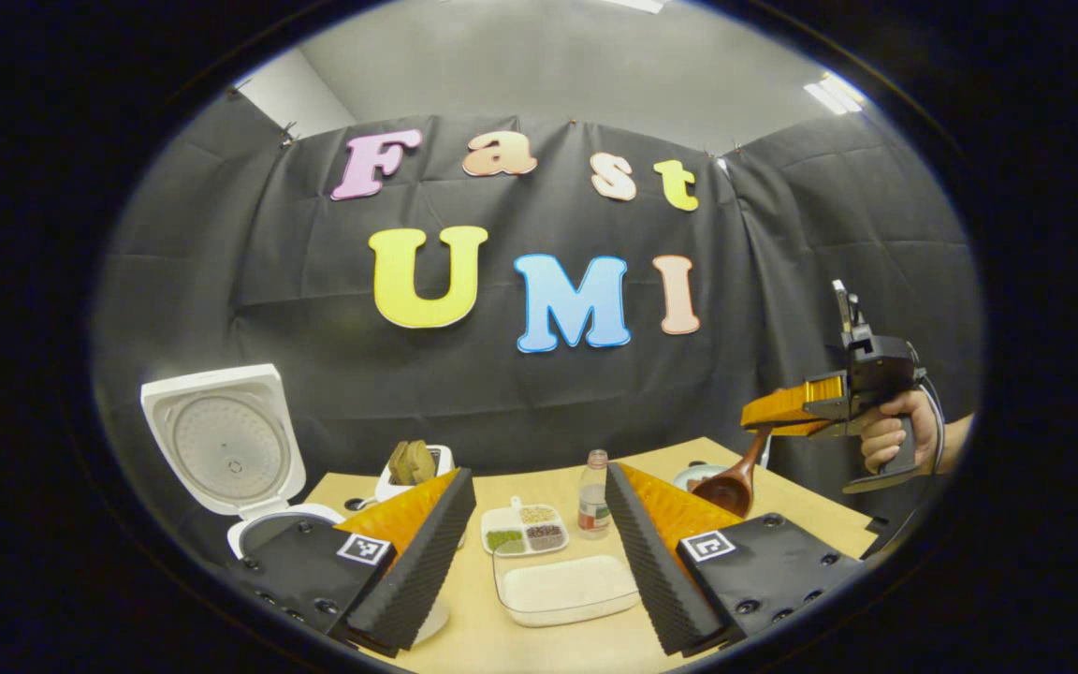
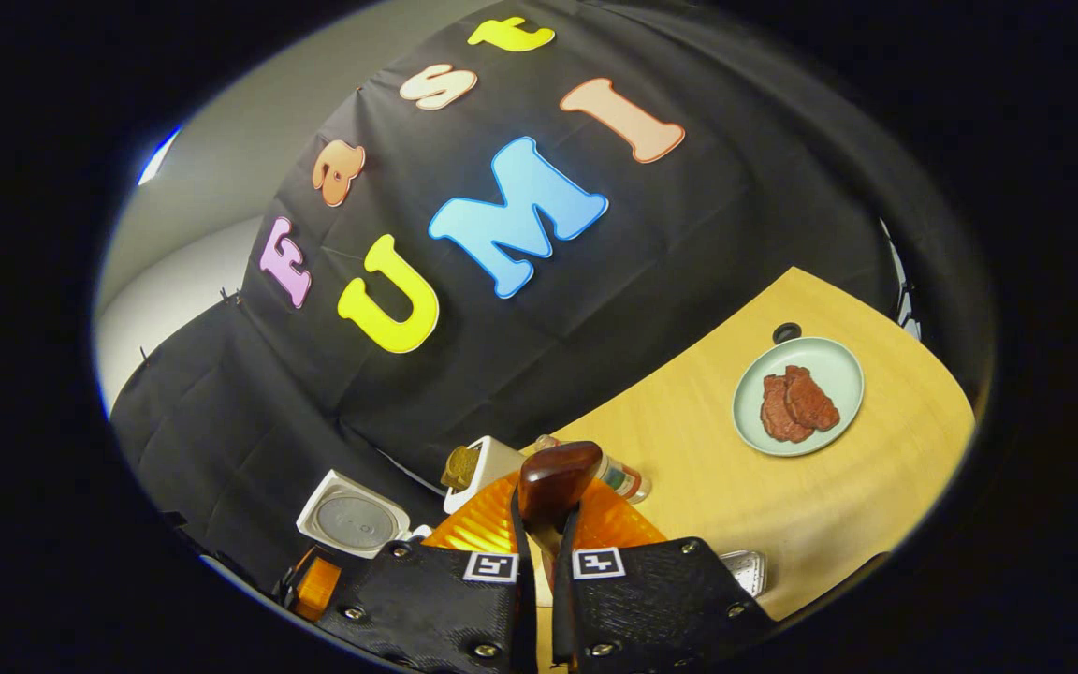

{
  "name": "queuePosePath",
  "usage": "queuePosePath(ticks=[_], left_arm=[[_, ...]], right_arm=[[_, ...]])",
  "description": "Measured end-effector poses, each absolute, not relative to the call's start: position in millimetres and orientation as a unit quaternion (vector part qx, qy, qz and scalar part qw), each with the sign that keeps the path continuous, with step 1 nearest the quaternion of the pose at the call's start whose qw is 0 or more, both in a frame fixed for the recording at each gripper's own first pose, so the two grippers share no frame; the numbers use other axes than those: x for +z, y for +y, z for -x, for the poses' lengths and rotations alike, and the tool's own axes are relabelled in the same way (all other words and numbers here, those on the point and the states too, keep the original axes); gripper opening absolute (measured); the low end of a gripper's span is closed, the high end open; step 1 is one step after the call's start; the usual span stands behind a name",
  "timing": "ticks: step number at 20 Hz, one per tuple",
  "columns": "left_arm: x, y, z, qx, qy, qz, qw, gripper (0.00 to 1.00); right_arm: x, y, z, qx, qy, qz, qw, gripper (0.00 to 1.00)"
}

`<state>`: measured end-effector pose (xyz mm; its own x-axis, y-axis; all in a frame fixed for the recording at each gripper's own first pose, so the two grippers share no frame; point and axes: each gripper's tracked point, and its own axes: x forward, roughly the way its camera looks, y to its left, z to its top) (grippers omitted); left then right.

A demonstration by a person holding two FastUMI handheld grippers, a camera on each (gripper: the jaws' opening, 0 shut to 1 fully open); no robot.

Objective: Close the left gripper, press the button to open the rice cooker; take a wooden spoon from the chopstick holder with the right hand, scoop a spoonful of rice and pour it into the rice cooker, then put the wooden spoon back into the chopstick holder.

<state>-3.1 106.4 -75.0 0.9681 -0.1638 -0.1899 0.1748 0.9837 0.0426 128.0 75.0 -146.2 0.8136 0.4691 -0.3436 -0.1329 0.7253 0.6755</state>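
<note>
Right gripper [image 2: 544,548] clamped on wooden spoon [image 2: 553,482], left gripper [image 1: 539,552] spread wide, rice cooker [image 1: 230,449] lid up, no legible labels

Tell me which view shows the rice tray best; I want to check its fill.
The left gripper view: the clear rice tray lies whole between that gripper's open tongs, its white rice visible. The right gripper view catches just a corner beside its tongs.

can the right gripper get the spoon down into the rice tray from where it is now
Probably yes. The right gripper holds the wooden spoon above the table's right side, and the rice tray lies uncovered between the left gripper's open jaws, so only those might crowd it.
</note>
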Motion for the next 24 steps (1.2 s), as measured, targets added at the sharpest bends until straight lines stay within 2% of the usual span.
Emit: queuePosePath(ticks=[7, 13, 14, 15, 17, 19, 21, 24], left_arm=[[-79, 97, 0, -0.087, 0.103, -0.033, 0.99, 0.97], [-79, 105, 3, -0.075, 0.108, -0.033, 0.991, 1.0], [-78, 107, 3, -0.073, 0.109, -0.034, 0.991, 0.97], [-78, 110, 6, -0.07, 0.109, -0.035, 0.991, 1.0], [-79, 113, 6, -0.067, 0.109, -0.034, 0.991, 0.97], [-81, 116, 9, -0.063, 0.111, -0.031, 0.991, 0.97], [-79, 117, 6, -0.061, 0.109, -0.028, 0.992, 0.99], [-76, 123, 2, -0.053, 0.108, -0.02, 0.993, 0.97]], right_arm=[[-200, 38, -110, 0.108, 0.281, -0.219, 0.928, 0.06], [-265, 46, -107, 0.083, 0.329, -0.179, 0.924, 0.07], [-274, 48, -107, 0.078, 0.337, -0.174, 0.922, 0.07], [-282, 49, -108, 0.075, 0.342, -0.17, 0.921, 0.07], [-288, 49, -109, 0.074, 0.344, -0.164, 0.921, 0.08], [-291, 50, -106, 0.083, 0.338, -0.147, 0.926, 0.16], [-280, 43, -105, 0.077, 0.319, -0.121, 0.937, 0.37], [-246, 27, -97, 0.055, 0.268, -0.062, 0.96, 1.0]])
